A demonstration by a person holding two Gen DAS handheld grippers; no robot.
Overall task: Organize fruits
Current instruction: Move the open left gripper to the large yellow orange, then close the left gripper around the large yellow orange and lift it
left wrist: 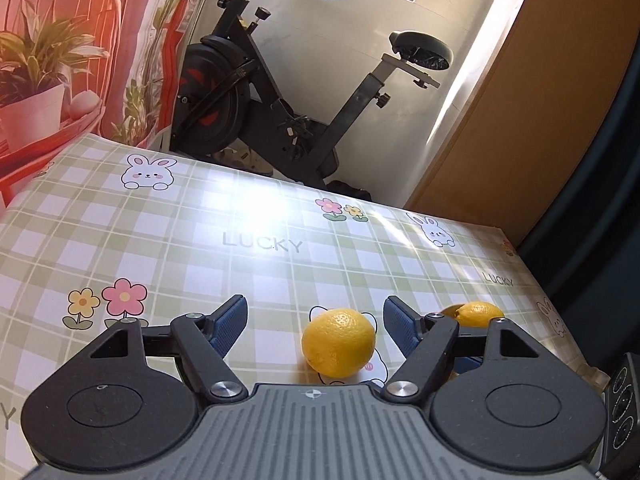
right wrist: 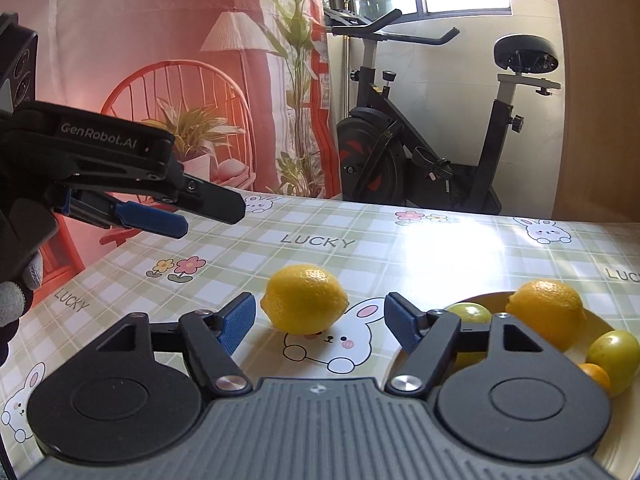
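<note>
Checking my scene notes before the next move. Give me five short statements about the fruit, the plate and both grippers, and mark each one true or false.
1. A yellow lemon lies alone on the checked green tablecloth. True.
2. The pale round plate holds only one fruit. False: it holds a second lemon and smaller green and orange fruits.
3. The right gripper clamps the lone lemon. False: its jaws are open, nothing held.
4. The left gripper is open and empty. True.
5. The lone lemon sits on the plate. False: it rests on the cloth beside it.
</note>
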